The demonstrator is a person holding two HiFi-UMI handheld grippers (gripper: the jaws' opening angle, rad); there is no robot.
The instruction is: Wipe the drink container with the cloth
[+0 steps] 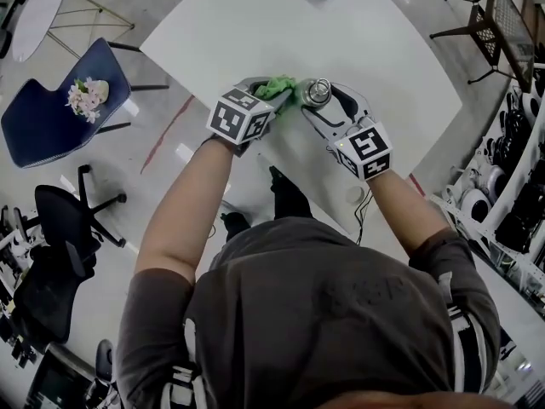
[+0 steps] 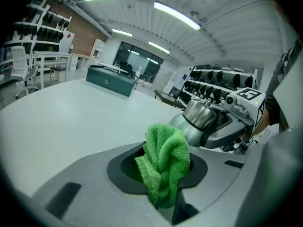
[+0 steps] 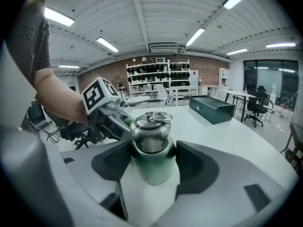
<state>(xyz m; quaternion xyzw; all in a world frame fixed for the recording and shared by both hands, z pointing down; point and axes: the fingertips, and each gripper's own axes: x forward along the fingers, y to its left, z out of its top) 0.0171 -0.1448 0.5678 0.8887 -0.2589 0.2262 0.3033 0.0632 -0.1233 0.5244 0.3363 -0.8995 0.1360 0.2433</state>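
Right gripper (image 3: 152,159) jaws, set wide, clamp the drink container (image 3: 151,138) upright on the worktop (image 1: 255,24) to steady it; left gripper (image 1: 262,93) jaws, pinching the bunched cloth (image 2: 164,161), hold it against the container's side for wiping.

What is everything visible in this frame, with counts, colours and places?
table: one, white, centre
drink container: one, steel top and green body, over the table
cloth: one, green, beside the drink container
box: one, dark green, table's far end
lounge chair: one, blue, floor at left
flower bunch: one, pink-white, on the lounge chair
office chair: one, black, floor at left
left gripper: one, grey, shut on the cloth
right gripper: one, grey, shut on the drink container
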